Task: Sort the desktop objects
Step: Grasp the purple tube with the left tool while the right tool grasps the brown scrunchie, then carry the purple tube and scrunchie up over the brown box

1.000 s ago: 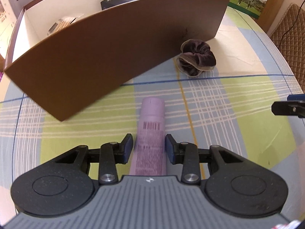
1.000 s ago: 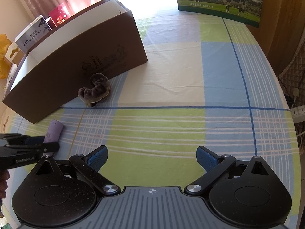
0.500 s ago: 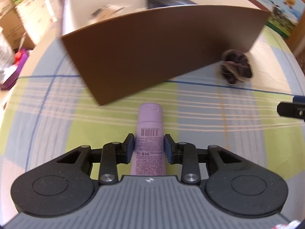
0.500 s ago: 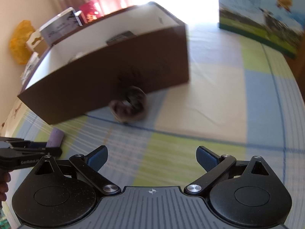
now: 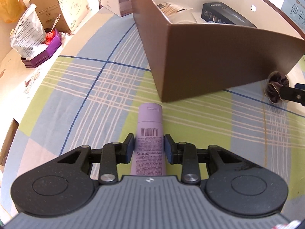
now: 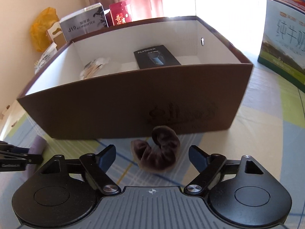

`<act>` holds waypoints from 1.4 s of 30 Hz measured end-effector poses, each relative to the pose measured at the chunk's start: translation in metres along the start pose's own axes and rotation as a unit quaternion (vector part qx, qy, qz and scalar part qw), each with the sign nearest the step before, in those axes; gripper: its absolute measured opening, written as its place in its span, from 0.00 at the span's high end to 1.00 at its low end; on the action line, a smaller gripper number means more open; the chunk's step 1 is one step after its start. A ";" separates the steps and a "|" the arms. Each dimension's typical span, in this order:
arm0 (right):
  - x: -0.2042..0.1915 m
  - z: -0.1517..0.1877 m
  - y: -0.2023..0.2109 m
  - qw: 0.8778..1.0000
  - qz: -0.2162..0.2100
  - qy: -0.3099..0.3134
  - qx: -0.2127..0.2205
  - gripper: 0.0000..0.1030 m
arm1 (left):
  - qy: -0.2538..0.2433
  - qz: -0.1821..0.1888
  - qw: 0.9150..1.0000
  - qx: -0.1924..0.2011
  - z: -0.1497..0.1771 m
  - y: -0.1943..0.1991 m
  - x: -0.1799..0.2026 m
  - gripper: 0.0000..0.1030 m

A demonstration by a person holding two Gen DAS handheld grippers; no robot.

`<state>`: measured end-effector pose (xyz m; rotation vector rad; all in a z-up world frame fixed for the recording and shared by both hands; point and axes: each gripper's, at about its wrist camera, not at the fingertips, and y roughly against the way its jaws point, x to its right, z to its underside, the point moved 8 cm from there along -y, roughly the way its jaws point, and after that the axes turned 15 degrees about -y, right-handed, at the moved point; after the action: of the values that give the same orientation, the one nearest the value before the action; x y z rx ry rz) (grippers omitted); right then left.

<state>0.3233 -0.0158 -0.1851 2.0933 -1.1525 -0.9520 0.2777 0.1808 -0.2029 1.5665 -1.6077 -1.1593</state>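
Checked cloth (image 5: 80,87) in blue, green and cream covers the table, with cartons and bags stacked along the far edge from 10 to 12 o'clock in the left wrist view. Largest on it is the brown box (image 6: 133,103), open at the top and white inside; a black carton (image 6: 156,57) and a pale packet (image 6: 93,67) already lie on its floor. Next in size is the left gripper (image 5: 148,147), its two blue pads pressed against the sides of the lilac tube (image 5: 149,139), which points toward 12 o'clock with its cap just short of the box's near corner; whether the tube is clear of the cloth cannot be told. The right gripper (image 6: 152,157) stands spread wide, with nothing between its pads. Smallest is the brown velvet scrunchie (image 6: 158,152), lying on the cloth at 12 o'clock from that gripper, just in front of the box's near wall and roughly between the open fingers. The step in hand looks like two pickups running together: the tube is gripped and the scrunchie is lined up but not taken. The next move would call for lifting the tube above the rim and over the wall before letting go, and for the right fingers to drop around the scrunchie and close on its soft bulk.
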 end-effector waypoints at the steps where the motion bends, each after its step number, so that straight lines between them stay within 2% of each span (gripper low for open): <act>1: -0.001 -0.001 -0.004 1.000 0.000 0.004 -0.001 0.24 | 0.002 0.000 1.000 0.000 0.000 0.000 0.000 0.72; 5: -0.002 -0.001 -0.018 1.000 0.005 0.017 -0.008 0.34 | 0.002 0.000 1.000 0.005 -0.001 0.001 0.000 0.72; 7: -0.002 -0.001 -0.023 1.000 0.009 0.021 -0.010 0.45 | 0.001 -0.001 1.000 0.008 -0.003 -0.004 -0.002 0.72; 8: -0.001 -0.001 -0.024 1.000 0.011 0.023 -0.009 0.48 | 0.001 -0.001 1.000 0.008 -0.004 -0.004 -0.002 0.72; 10: 0.001 0.000 -0.023 0.999 0.017 0.028 -0.006 0.61 | 0.001 -0.001 1.000 0.009 -0.006 -0.006 -0.002 0.72; 13: 0.007 0.001 -0.018 1.000 0.016 0.021 -0.004 0.71 | 0.000 -0.001 1.000 0.011 -0.007 -0.006 -0.001 0.72; 21: 0.012 0.008 0.001 1.000 0.010 -0.001 -0.008 0.77 | -0.001 0.005 1.000 0.009 -0.005 -0.004 0.002 0.73; 33: 0.008 0.031 0.035 1.000 -0.001 -0.021 -0.015 0.77 | -0.008 0.019 1.000 0.003 0.008 0.007 0.013 0.74; 42: -0.001 0.037 0.060 1.000 -0.017 -0.020 -0.008 0.77 | -0.014 0.024 0.999 0.023 0.011 0.034 0.018 0.74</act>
<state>0.2647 -0.0481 -0.1620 2.0959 -1.1286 -1.0211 0.2504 0.1623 -0.1807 1.5371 -1.6928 -1.1314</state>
